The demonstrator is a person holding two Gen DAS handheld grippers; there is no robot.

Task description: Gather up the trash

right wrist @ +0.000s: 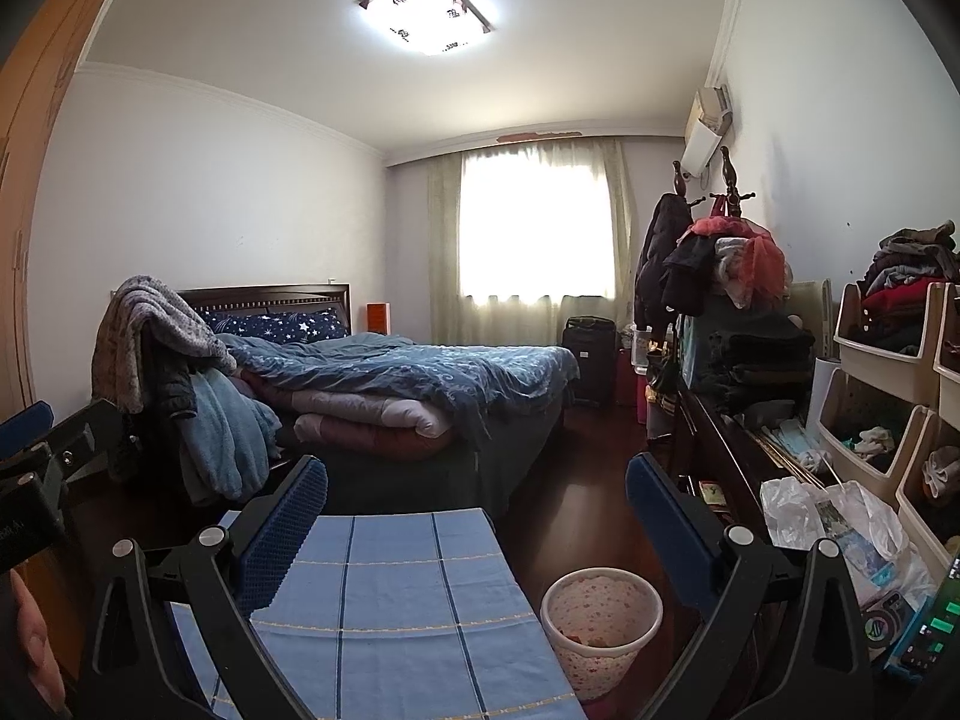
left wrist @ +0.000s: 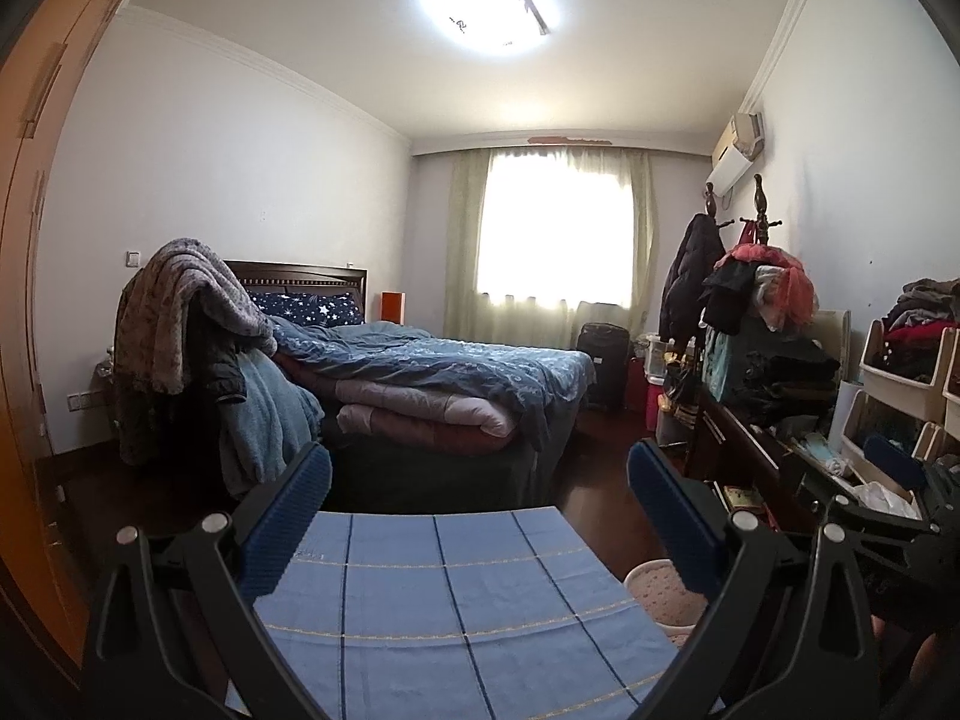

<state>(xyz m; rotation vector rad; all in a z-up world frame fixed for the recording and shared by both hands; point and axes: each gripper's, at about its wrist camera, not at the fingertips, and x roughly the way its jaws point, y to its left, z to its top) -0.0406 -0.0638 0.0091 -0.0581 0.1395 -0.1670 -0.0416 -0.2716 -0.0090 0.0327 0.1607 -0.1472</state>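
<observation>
Both tongs, the left tongs (left wrist: pixel 480 492) and the right tongs (right wrist: pixel 477 495), hang spread and empty above the blue checked surface (right wrist: pixel 396 588). We judge the task's thing to be the crumpled white plastic bag (right wrist: pixel 798 510), lying on the cluttered dark sideboard (right wrist: pixel 720 438) to the right, with the pink-dotted waste bin (right wrist: pixel 600 624) on the floor just beside the surface's right edge. The risks, as we read them: thin film may slip from the pads or snag on neighbouring clutter and drag it off; a reach past the right edge could knock the light bin over; other trash may go unnoticed among the clothes.
</observation>
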